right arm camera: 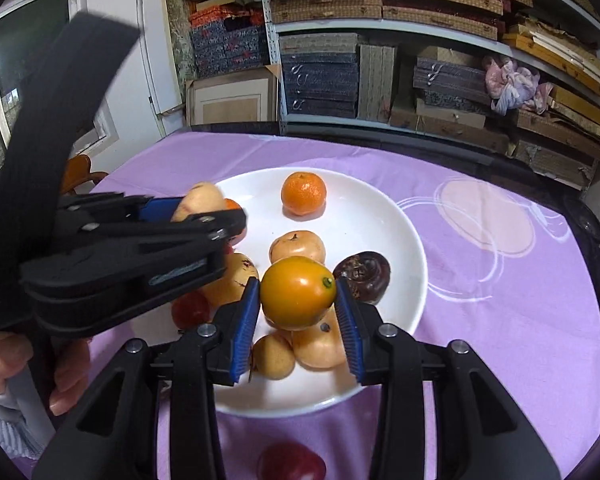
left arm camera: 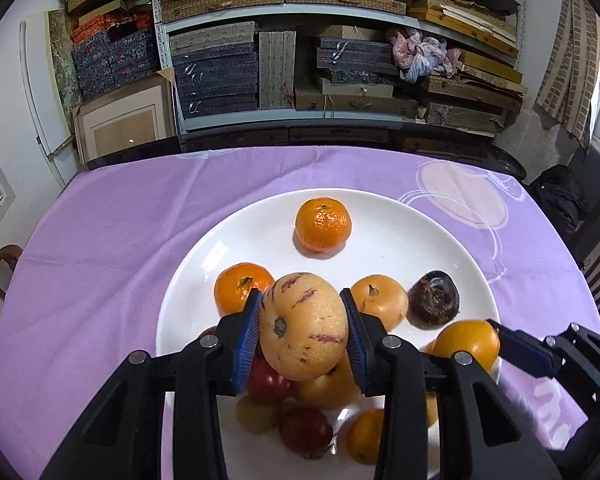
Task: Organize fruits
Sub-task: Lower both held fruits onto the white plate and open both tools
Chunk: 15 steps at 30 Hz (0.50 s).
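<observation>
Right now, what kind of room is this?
Probably a home dining room doubling as storage: a table under a purple tablecloth, a wooden chair beside it, and metal shelving crammed with stacked boxes behind.

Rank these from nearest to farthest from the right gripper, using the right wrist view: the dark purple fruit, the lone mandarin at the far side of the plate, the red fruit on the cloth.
1. Dark purple fruit, just beyond the right gripper's right pad, on the plate.
2. Red fruit, off the plate, on the cloth toward the camera.
3. Mandarin, far side of the plate.

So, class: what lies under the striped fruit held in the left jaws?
Under the striped fruit, red and yellow fruits sit piled on the white plate; the gripper's black arms partly cover them.
</observation>
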Motion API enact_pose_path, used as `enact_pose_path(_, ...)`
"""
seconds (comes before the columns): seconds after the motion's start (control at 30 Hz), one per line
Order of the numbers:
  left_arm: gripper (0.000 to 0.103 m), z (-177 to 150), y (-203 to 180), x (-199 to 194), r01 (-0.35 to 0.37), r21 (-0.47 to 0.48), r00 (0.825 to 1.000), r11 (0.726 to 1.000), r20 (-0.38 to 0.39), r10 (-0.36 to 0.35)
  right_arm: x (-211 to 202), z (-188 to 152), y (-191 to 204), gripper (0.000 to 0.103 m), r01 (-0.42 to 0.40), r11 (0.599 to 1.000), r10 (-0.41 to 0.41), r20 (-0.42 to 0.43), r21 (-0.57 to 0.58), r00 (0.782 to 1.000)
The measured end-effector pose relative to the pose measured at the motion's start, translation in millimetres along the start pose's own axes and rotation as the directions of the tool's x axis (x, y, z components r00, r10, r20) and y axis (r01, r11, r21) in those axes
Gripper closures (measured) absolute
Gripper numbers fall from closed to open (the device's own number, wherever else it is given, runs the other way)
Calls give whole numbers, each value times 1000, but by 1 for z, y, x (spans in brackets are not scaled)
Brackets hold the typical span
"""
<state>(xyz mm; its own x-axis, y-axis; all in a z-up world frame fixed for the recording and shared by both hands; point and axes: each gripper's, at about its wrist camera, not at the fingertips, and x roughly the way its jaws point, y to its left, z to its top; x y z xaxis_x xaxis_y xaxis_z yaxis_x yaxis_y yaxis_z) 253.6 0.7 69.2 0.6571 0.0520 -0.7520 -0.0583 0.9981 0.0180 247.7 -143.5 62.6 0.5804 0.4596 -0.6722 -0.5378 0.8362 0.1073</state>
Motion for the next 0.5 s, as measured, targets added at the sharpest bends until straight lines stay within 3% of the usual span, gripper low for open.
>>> enact_pose_path(0.07,63,4,-2,9,-18,5,1000,1000,10,18,7,-3,-1,64,6,1000,-6,-3,-11,1000)
enact_pose_path(0.1,59,4,-4,11,-30,12,999,999,16,30,9,-4,-3,58,4,1000,-4,5,-13,1000)
enact_pose_path(0.2,35,4,-2,8,-30,9,999,1000,36,30,6,-8,-10,36,0,1000,0,21,21,1000)
enact_pose_path(0.23,30,3,0,3,-34,9,998,999,48,33,1,-9,-13,35,-6,999,5,30,35,1000)
enact_pose_path(0.33,29,-3,11,-18,-21,-11,997,1000,69,21,-25,-15,-24,34,-33,996,28,64,85,998)
enact_pose_path(0.4,28,-13,24,-37,-3,-33,997,999,79,5,-51,-20,-31,19,-44,992,33,99,117,995)
enact_pose_path(0.5,16,-39,41,-65,-13,-53,995,999,98,18,-94,-40,-37,8,-73,982,44,169,171,985)
